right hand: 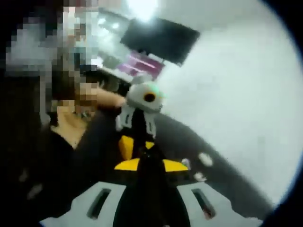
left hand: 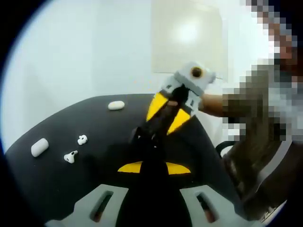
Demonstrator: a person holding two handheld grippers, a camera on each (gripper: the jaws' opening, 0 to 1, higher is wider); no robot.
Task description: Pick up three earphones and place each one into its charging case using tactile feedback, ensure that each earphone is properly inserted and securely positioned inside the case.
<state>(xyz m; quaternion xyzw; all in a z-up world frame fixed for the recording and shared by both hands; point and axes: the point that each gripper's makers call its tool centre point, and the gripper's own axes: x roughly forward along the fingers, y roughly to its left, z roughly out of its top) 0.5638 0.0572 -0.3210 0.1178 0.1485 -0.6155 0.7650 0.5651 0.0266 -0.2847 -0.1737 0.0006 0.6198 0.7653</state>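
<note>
My left gripper (left hand: 152,142) and right gripper (left hand: 156,130) meet tip to tip over the dark table (left hand: 57,189), jaws pressed together; can't tell what's pinched between them. Left of them lie two loose earphones (left hand: 71,156) (left hand: 82,139), a closed case (left hand: 40,147) beyond, another case (left hand: 116,105) at the far edge

office-like room, dark table (left hand: 57,179), white walls, wall screen (right hand: 161,40), office chair (left hand: 226,147)
</note>
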